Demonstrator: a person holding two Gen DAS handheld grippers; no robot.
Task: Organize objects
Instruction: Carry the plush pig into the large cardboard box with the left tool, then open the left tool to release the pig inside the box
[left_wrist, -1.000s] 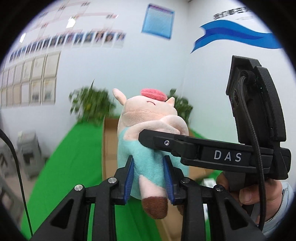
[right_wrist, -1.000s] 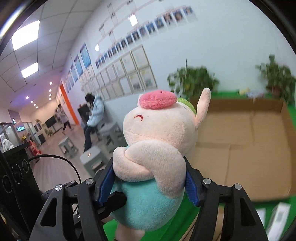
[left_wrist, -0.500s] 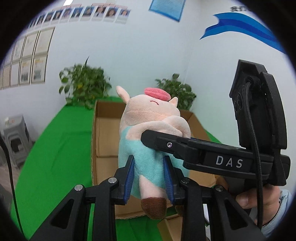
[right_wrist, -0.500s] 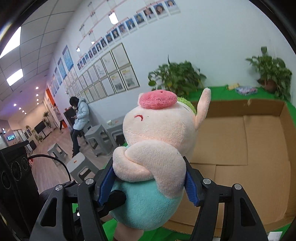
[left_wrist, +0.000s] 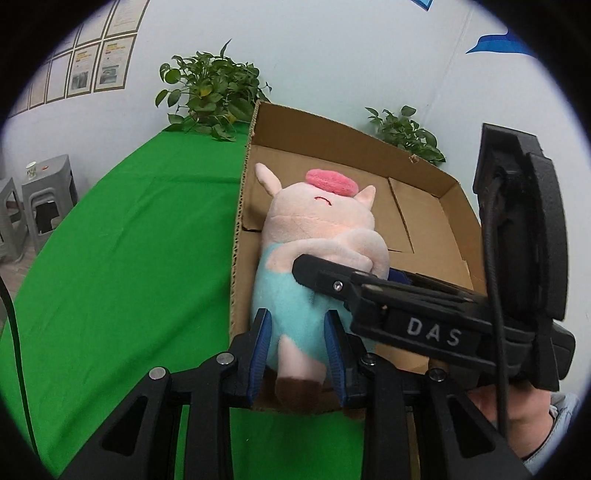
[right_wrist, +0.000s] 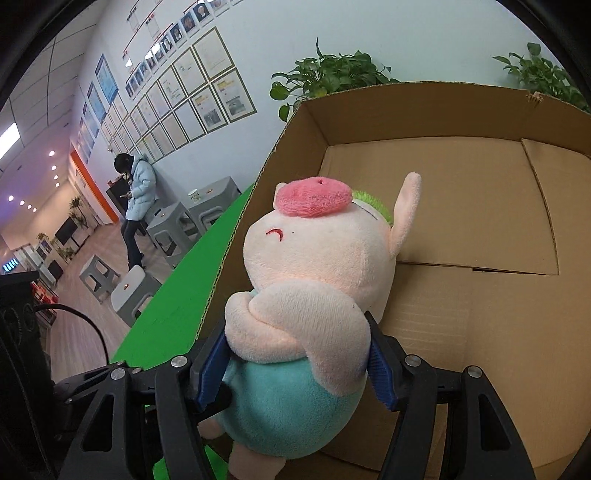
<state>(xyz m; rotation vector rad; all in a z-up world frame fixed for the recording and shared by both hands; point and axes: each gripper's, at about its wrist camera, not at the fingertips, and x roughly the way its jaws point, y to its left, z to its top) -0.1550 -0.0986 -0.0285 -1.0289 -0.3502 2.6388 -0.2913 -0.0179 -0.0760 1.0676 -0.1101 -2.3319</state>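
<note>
A plush pig (left_wrist: 314, 266) with a pink snout and teal shirt is held by both grippers. My left gripper (left_wrist: 297, 345) is shut on its lower body near the leg. My right gripper (right_wrist: 291, 363) is shut on its torso, just under the arm; it also crosses the left wrist view from the right (left_wrist: 354, 286). The pig (right_wrist: 317, 266) hangs over the near left part of an open cardboard box (left_wrist: 424, 229), above the box floor (right_wrist: 480, 314).
The box sits on a green-covered table (left_wrist: 129, 258). Potted plants (left_wrist: 210, 92) stand behind the box by the wall. Grey stools (right_wrist: 173, 229) and a standing person (right_wrist: 135, 206) are beyond the table's left edge.
Both grippers have tilted down and moved forward with the pig. The box has grown larger in both views and the pig is now over its inside.
</note>
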